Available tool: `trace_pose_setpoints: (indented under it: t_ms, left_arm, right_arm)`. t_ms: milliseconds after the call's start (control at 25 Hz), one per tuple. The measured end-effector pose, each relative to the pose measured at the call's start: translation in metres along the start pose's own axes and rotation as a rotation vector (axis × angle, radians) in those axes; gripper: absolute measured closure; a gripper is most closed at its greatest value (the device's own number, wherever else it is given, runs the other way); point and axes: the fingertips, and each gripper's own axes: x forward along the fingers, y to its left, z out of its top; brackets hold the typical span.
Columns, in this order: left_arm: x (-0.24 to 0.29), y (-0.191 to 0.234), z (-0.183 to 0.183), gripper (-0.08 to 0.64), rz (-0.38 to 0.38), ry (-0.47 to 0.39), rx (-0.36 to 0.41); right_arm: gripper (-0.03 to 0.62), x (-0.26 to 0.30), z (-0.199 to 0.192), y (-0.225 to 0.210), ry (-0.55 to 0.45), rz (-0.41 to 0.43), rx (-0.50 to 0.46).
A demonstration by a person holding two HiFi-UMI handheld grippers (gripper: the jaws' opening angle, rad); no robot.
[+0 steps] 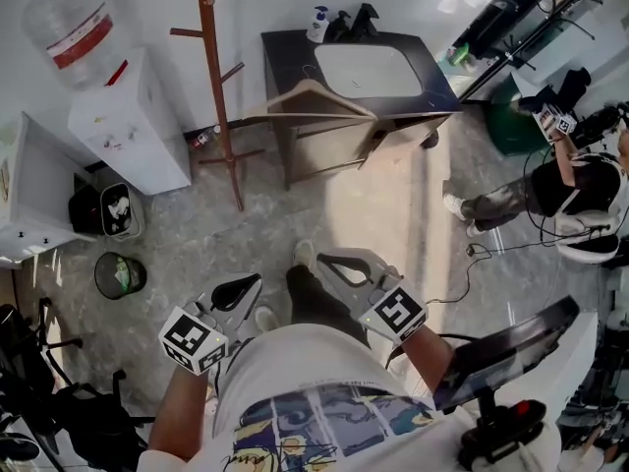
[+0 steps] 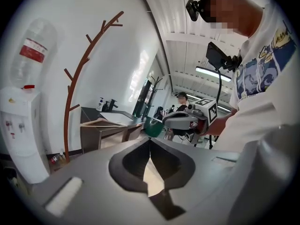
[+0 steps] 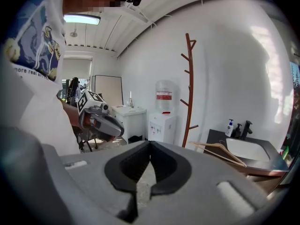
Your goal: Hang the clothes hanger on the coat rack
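A wooden clothes hanger [image 1: 310,101] lies on the left edge of a dark washstand [image 1: 442,91]; it also shows as the hanger [image 2: 101,123] and the hanger [image 3: 220,151] in the gripper views. The brown, branch-like coat rack [image 1: 218,87] stands just left of the washstand, with the rack [image 2: 77,93] and the rack [image 3: 189,88] seen upright against the white wall. My left gripper [image 1: 252,283] and right gripper [image 1: 326,260] are held low near my body, far from both. The left gripper [image 2: 150,142] is shut and empty, and so is the right gripper [image 3: 150,143].
A white water dispenser [image 1: 128,116] stands left of the rack, with a white cabinet [image 1: 25,195] and a round bin [image 1: 120,274] nearer. The washstand holds a white basin [image 1: 367,70] and a soap bottle [image 1: 317,25]. Another person [image 1: 560,185] sits at right.
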Motion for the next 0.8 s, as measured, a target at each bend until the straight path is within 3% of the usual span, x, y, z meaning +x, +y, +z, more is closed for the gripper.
trace_pose_setpoints:
  t_ms: [400, 800]
  left_arm:
    - [0.117, 0.092, 0.054, 0.506, -0.004, 0.080, -0.021]
    - [0.223, 0.254, 0.085, 0.420, 0.099, 0.215, -0.011]
  right_arm:
    - [0.535, 0.034, 0.015, -0.140, -0.063, 0.021, 0.020]
    - [0.520, 0.034, -0.010, -0.256, -0.043, -0.009, 0.066]
